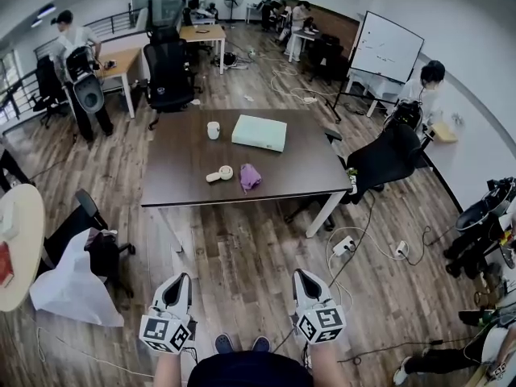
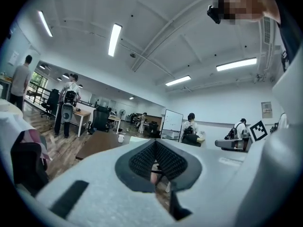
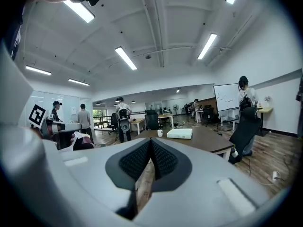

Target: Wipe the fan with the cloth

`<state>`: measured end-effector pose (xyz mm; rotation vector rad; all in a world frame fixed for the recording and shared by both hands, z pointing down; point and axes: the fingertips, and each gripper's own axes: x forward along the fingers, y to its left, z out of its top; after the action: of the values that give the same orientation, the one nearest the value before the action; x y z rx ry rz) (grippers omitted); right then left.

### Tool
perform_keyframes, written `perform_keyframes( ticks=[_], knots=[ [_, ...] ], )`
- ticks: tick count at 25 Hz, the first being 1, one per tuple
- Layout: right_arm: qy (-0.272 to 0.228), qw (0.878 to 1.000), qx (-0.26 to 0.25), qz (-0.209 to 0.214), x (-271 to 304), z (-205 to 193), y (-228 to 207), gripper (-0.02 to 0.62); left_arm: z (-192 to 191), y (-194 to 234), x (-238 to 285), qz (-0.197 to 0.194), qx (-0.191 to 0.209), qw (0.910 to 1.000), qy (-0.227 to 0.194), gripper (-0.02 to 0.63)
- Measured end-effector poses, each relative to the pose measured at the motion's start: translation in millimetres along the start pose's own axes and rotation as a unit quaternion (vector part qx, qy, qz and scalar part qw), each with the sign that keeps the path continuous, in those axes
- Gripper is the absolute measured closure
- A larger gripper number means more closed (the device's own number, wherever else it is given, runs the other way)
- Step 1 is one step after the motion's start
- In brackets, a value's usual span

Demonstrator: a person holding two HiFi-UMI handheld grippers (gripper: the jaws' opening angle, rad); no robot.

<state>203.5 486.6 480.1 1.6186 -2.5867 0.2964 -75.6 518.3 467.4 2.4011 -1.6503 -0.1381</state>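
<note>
The small white handheld fan (image 1: 220, 173) lies on the dark table (image 1: 181, 156), its long axis running left-right with the handle to the left. The purple cloth (image 1: 249, 176) is just beside it on the right. Both lie well ahead of us. Our left gripper (image 1: 178, 282) and right gripper (image 1: 304, 277) are clenched, empty. We judge the left nearer the fan and the right nearer the cloth.

Left tongs (image 1: 179, 280) and right tongs (image 1: 304, 276) held low, side by side.
Both point forward, roughly level, each pair of jaws pressed together; the forearms (image 1: 166, 371) enter from the head view's lower edge.
</note>
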Motion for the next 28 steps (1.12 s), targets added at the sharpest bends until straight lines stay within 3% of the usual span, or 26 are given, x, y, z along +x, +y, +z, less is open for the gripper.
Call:
perform_keyframes(
  ticks=[11,28],
  knots=[
    [0.019,0.999,-0.015,-0.029,3,-18,11,0.589,-2,16,-2,-0.015,0.011,0.9998,0.004,0.611],
    [0.025,1.000,-0.017,-0.009,95,-15,-35,0.589,6,38,86,-0.004,0.028,0.9996,-0.007,0.611]
  ],
)
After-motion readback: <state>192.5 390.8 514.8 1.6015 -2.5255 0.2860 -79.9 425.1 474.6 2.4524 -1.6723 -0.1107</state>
